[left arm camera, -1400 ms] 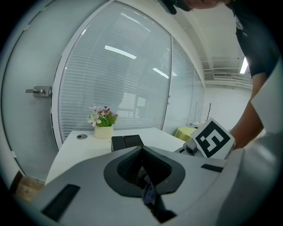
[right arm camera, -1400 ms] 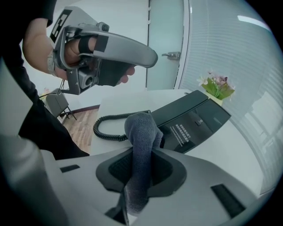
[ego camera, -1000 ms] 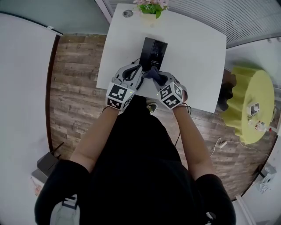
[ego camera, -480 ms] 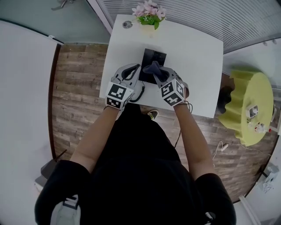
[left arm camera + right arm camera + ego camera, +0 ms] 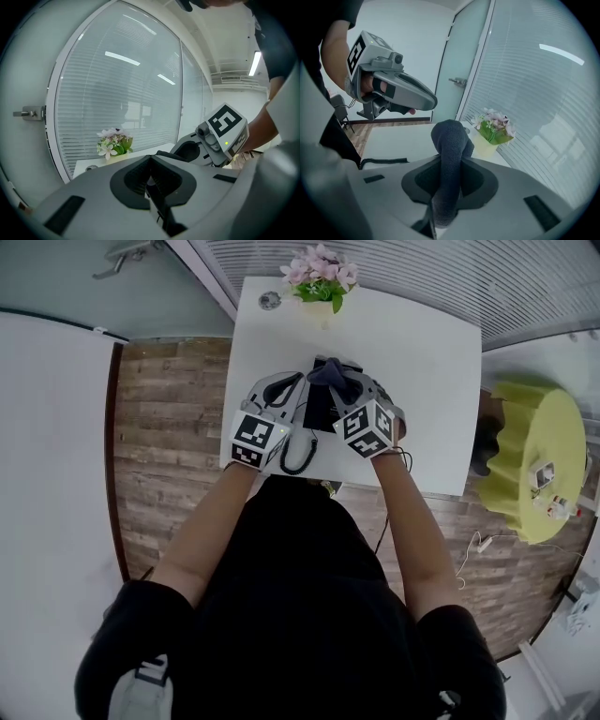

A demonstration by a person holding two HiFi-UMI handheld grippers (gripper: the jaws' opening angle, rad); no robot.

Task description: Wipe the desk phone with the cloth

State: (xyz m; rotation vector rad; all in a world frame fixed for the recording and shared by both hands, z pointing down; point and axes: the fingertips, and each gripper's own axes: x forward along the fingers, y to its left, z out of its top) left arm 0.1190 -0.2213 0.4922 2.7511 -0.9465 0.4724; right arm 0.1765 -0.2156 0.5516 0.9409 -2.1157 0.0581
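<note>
The black desk phone (image 5: 319,409) lies in the middle of the white table (image 5: 422,362), mostly covered by the two grippers. My right gripper (image 5: 330,381) is shut on a dark grey cloth (image 5: 325,371), which sits bunched over the phone's far end. In the right gripper view the cloth (image 5: 450,145) sticks up from between the jaws. My left gripper (image 5: 292,383) hovers beside the phone's left edge, and its jaws (image 5: 150,161) meet with nothing visible between them. The phone's coiled cord (image 5: 302,451) curls at the table's near edge.
A pot of pink flowers (image 5: 321,273) and a small round object (image 5: 270,300) stand at the table's far edge, by a glass wall with blinds. A yellow round stool (image 5: 530,460) holding small items stands to the right on the wood floor.
Both grippers have moved away from me along the phone. The cloth has gone from the phone's near end to its far end. The coiled cord now shows behind them.
</note>
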